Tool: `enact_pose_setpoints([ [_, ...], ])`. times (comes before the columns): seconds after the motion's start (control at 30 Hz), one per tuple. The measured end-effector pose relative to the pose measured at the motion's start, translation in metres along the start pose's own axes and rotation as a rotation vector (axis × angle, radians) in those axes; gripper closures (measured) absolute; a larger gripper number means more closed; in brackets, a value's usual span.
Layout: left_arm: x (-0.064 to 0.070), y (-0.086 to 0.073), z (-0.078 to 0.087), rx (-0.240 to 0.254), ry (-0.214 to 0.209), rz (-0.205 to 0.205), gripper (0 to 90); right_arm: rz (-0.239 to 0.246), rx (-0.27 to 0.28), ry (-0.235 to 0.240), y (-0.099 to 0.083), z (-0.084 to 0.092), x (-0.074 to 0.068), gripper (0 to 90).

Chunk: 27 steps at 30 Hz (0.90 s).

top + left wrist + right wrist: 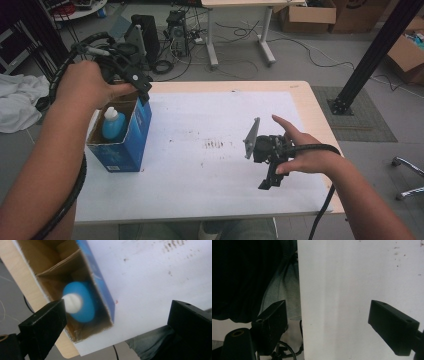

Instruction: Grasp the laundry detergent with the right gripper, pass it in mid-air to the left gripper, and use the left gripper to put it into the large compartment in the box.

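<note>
One bottle (113,124): upright in my blue box (125,145) at the table's left edge, white cap up, long axis vertical.
Left gripper (142,90): my jaws spread, empty, above it.
Right gripper (267,182): jaws apart, empty.

I see a glossy blue printed cardboard box (121,137), raw brown inside, holding a smooth, probably plastic bottle (113,123); matt white sheet (200,120) over a pale wood table (320,125)

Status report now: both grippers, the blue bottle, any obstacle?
Left gripper open above the box. Blue bottle upright inside, not held. Right gripper open, empty, on the table. No obstacle.
</note>
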<state>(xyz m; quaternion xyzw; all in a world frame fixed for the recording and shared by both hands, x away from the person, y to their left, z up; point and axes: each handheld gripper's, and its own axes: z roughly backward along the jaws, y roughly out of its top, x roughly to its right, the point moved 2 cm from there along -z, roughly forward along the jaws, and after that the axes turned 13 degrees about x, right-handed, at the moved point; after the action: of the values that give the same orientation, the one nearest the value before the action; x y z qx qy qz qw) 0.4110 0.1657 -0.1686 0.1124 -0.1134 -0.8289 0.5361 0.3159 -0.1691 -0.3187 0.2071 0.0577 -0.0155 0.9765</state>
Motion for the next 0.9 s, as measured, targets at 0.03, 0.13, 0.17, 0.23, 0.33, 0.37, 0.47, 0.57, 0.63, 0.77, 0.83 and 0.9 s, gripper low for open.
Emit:
enact_pose_setpoints([
  [0.03, 0.003, 0.002, 0.000, -0.002, -0.005, -0.017, 1.6, -0.003, -0.001, -0.002, -0.001, 0.001, 0.000, 15.8],
  [0.13, 0.014, 0.007, 0.001, -0.004, -0.021, -0.060, 0.4, -0.008, -0.002, -0.007, -0.002, 0.002, 0.000, 15.8],
  [0.17, 0.018, 0.009, 0.001, 0.000, -0.029, -0.072, 0.3, -0.009, -0.004, -0.006, -0.003, 0.004, 0.000, 15.7],
  [0.23, 0.025, 0.011, 0.000, -0.006, -0.056, -0.112, 0.4, -0.010, -0.004, -0.007, -0.003, 0.005, 0.000, 15.7],
  [0.33, 0.038, 0.014, -0.007, -0.036, -0.099, -0.191, 0.2, -0.015, -0.013, -0.007, -0.005, 0.007, 0.000, 15.8],
  [0.37, 0.042, 0.014, -0.009, -0.047, -0.109, -0.225, 0.2, -0.014, -0.020, -0.010, -0.005, 0.008, 0.001, 15.8],
  [0.47, 0.053, 0.013, -0.018, -0.081, -0.146, -0.320, 0.1, -0.021, -0.032, -0.016, -0.005, 0.011, 0.002, 15.8],
  [0.57, 0.065, 0.011, -0.026, -0.091, -0.209, -0.443, 0.1, -0.029, -0.039, -0.023, -0.003, 0.016, 0.004, 15.8],
  [0.63, 0.074, 0.006, -0.033, -0.103, -0.259, -0.542, 0.1, -0.032, -0.045, -0.027, -0.002, 0.019, 0.006, 15.7],
  [0.77, 0.084, -0.004, -0.041, -0.121, -0.318, -0.684, 0.1, -0.037, -0.060, -0.033, 0.004, 0.026, 0.012, 15.8],
  [0.83, 0.086, -0.008, -0.044, -0.113, -0.335, -0.740, 0.1, -0.041, -0.061, -0.035, 0.006, 0.027, 0.015, 15.7],
  [0.9, 0.088, -0.011, -0.046, -0.104, -0.361, -0.775, 0.1, -0.040, -0.058, -0.034, 0.007, 0.027, 0.016, 15.7],
])
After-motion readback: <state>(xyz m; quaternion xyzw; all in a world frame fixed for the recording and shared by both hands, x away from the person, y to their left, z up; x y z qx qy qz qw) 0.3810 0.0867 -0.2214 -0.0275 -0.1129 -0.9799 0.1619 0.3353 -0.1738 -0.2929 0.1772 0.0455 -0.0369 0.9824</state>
